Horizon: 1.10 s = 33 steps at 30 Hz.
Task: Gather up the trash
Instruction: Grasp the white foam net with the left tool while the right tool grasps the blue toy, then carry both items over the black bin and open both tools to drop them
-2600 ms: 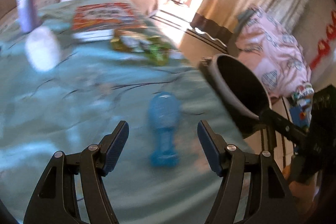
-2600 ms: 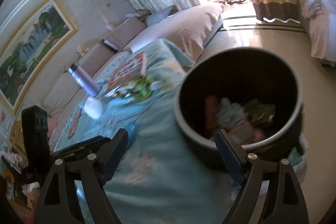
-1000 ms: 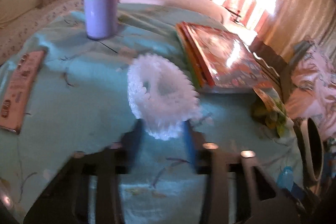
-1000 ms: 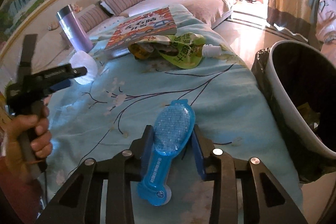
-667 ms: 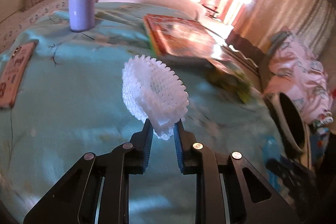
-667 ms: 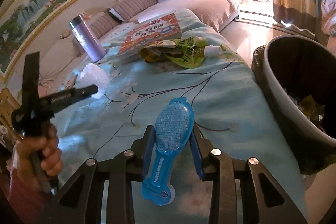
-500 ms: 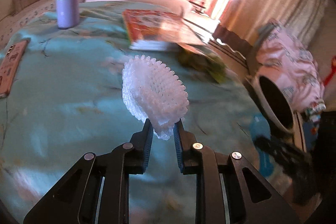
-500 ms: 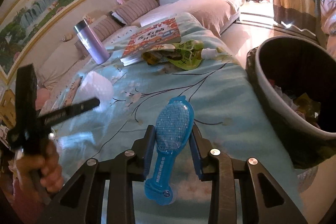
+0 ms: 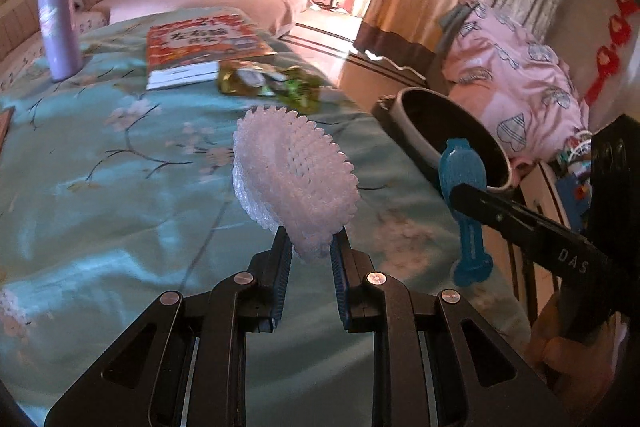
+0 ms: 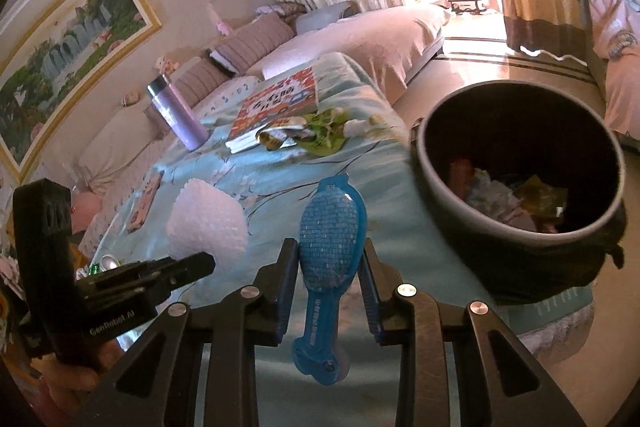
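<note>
My left gripper (image 9: 308, 247) is shut on a white foam fruit net (image 9: 294, 179) and holds it above the teal bedspread (image 9: 120, 187). My right gripper (image 10: 330, 259) is shut on a blue plastic brush-shaped package (image 10: 330, 239), lifted off the bed, left of the bin. The dark round trash bin (image 10: 520, 183) with several wrappers inside stands at the bed's right edge; it also shows in the left wrist view (image 9: 452, 131). The blue package (image 9: 464, 187) and the right gripper show there too. A green and yellow snack wrapper (image 9: 272, 83) lies by the book.
A red picture book (image 9: 200, 43) and a purple thermos (image 9: 58, 23) sit at the far side of the bed. A pink flat box (image 10: 146, 203) lies at the left. A chair draped in pink cloth (image 9: 516, 83) stands beyond the bin.
My left gripper closed on the foam net, lifted it and swung right toward the bin. My right gripper closed on the blue package and raised it off the bed toward the bin.
</note>
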Motion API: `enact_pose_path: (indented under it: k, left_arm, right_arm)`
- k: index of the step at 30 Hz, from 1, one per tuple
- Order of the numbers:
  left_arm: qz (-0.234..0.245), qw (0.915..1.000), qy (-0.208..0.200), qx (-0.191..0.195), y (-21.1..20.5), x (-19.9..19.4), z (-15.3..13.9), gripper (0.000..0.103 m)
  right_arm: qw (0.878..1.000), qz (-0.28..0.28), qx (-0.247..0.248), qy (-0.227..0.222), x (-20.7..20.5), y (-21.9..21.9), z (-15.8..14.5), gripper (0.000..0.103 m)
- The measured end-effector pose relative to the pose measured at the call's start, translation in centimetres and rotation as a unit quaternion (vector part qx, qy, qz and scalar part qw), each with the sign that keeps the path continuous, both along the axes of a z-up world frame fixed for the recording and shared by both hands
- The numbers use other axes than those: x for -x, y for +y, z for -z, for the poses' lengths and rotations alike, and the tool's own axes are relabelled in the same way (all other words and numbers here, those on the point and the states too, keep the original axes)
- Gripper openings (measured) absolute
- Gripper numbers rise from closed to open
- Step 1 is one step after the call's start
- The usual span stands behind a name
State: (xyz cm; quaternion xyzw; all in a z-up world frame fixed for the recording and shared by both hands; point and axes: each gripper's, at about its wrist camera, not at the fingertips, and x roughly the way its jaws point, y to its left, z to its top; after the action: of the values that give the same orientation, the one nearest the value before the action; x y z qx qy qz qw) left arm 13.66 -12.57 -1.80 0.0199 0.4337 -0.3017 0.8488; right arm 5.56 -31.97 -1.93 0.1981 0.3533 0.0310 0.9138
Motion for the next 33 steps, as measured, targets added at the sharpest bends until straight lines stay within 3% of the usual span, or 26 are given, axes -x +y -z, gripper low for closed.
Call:
enact_pose_path:
  k: [27,33]
  left_arm:
    - [0.069,0.9972,-0.025,-0.013,-8.9,2.2,-1.9,0.019]
    - [0.080,0.9963,-0.028,-0.013,-10.5,2.1,-2.2,0.019]
  right_arm:
    - [0.996,0.078,-0.016,-0.040,3.9,-8.5,-1.9,0.028]
    - [0.995,0.091,-0.015,-0.040,3.8,-10.1,-2.0,0.015]
